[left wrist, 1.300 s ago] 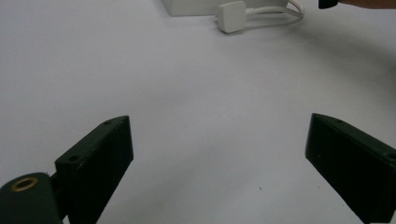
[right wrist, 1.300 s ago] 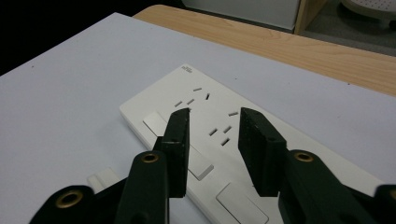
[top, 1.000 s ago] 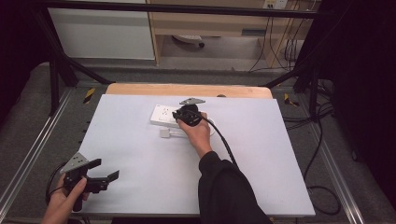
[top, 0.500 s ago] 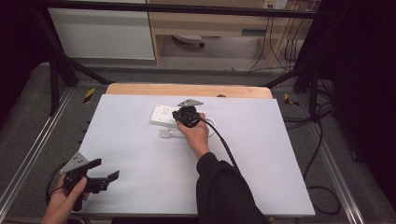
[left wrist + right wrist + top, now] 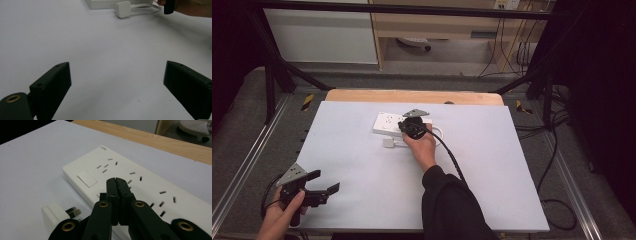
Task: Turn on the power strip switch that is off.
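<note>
The pale grey rectangular table top (image 5: pixel 362 200) carries everything, with a strip of bare light wood (image 5: pixel 412 96) along its twelve o'clock edge. Toward twelve o'clock from the centre lies one white plastic power strip (image 5: pixel 140 185), flat with its sockets facing up, which suits pressing from above. On it I count two flat rocker switches, one clear (image 5: pixel 87 179) and one half hidden under the jaws, and at least three groups of socket slots; more may lie beyond the frame.

There are two grippers. The right gripper (image 5: pixel 117 185) is clenched, its jaws having just closed with nothing between them, so they form a single blunt tip. That tip is over the strip's face close to the second switch, probably to push it; contact cannot be told. The left gripper (image 5: pixel 117 82) rests at about seven o'clock on the table, well apart from the strip, jaws spread wide and empty, apparently parked while the other hand works.

One white square plastic plug (image 5: pixel 53 216) lies on its side just beside the strip's six o'clock edge, prongs toward the strip, unplugged, its white cord (image 5: pixel 147 8) looping beside it.
</note>
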